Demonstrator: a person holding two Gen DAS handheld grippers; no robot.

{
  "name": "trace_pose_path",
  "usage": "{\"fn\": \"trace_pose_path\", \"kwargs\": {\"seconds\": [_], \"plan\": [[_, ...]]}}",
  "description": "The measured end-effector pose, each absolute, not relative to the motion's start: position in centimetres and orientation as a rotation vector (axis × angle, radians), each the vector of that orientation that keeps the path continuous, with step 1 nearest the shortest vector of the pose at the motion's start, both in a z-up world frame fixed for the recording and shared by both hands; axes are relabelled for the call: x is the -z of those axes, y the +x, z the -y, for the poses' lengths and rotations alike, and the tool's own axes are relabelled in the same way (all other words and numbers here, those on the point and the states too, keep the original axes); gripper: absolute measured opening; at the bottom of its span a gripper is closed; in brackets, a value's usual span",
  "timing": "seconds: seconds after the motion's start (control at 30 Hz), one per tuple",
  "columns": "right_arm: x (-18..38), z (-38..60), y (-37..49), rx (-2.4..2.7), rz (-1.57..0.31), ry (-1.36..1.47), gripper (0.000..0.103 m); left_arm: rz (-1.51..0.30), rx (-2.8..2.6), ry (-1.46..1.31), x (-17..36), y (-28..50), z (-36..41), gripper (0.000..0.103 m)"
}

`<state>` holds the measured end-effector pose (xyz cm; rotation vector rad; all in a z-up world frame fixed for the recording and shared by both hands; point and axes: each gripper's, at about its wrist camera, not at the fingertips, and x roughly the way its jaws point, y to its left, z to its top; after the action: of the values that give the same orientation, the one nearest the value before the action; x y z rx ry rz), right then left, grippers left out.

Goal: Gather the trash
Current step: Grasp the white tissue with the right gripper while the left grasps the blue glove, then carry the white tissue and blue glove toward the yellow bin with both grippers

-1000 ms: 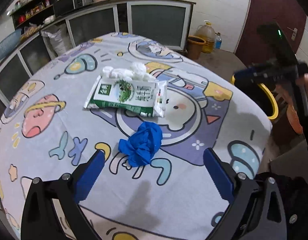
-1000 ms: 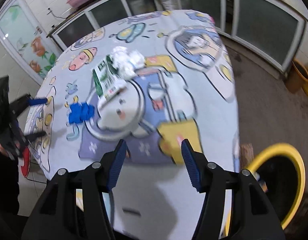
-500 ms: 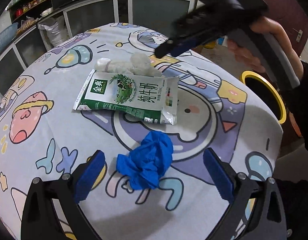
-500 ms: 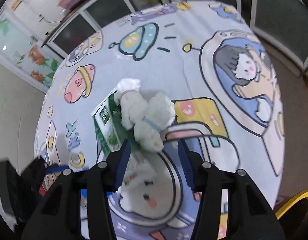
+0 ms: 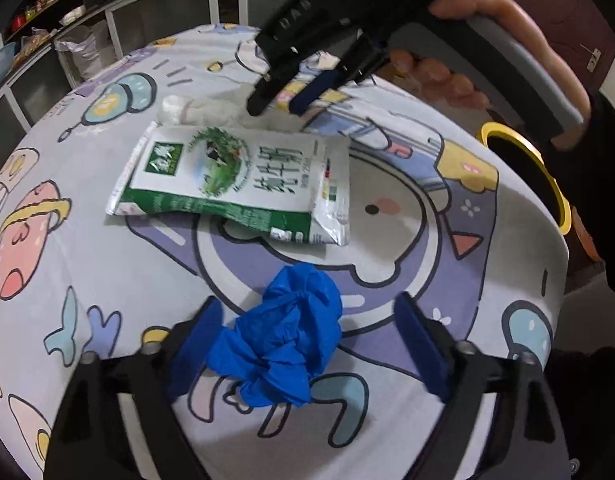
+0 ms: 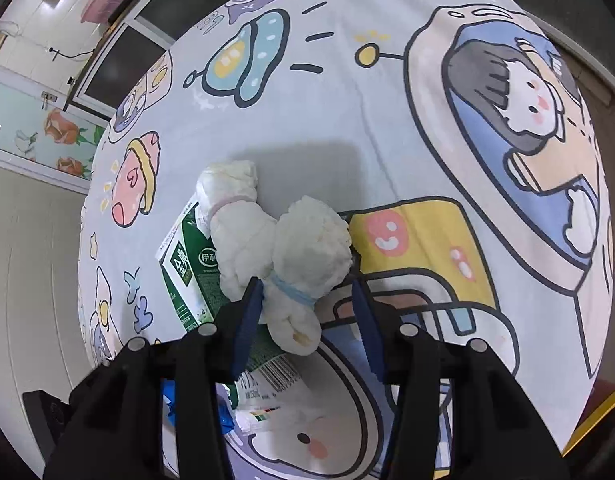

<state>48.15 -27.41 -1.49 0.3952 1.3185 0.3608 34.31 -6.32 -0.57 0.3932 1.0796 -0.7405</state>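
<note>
Straddling the blue glove [image 5: 281, 336], the left gripper [image 5: 307, 344] hangs wide open at the near edge of the table [image 5: 87, 272], its left pad almost touching the crumpled heap and its right pad well clear; nothing is gripped yet. The glove lies slightly left of the midline between the pads, so a straight close should catch it. Beyond it, toward the table's middle, the milk carton [image 5: 235, 184] lies flat, its long axis running left to right. Past the carton's far edge sits the white wad [image 6: 279, 248], partly resting on the carton. The right gripper [image 6: 307, 308] is open around the wad's near end, empty, the wad stretching away leftward from the fingers. A yellow-rimmed bin [image 5: 547, 184] stands off the table's right edge, nearer the right hand.
</note>
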Motion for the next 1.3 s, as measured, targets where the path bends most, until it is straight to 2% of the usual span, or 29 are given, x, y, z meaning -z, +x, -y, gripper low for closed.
{"fn": "trace_pose_path", "kwargs": {"seconds": [0.03,0.07,0.1,0.27,0.87,1.3], "plan": [[1.5,27.2,48.2,-0.371,-1.321,0.393,0.033,-1.082,0.738,0.399,0.8,34.3,6.4,0.065],[1.4,27.0,48.3,-0.382,-1.321,0.394,0.032,-1.093,0.743,0.401,1.1,34.4,6.6,0.051],[1.4,26.9,48.3,-0.381,-1.320,0.388,0.030,-1.110,0.749,0.393,1.5,34.5,6.6,0.042],[1.4,26.9,48.3,-0.389,-1.318,0.393,0.024,-1.119,0.758,0.368,1.8,34.4,6.5,0.018],[-5.3,31.9,40.9,-0.379,-1.166,0.436,0.023,-1.042,0.726,0.288,-3.7,30.3,3.8,0.016],[-4.1,35.2,30.8,-0.394,-1.132,0.487,0.023,-0.981,0.675,0.247,-4.9,25.4,6.7,0.016]]}}
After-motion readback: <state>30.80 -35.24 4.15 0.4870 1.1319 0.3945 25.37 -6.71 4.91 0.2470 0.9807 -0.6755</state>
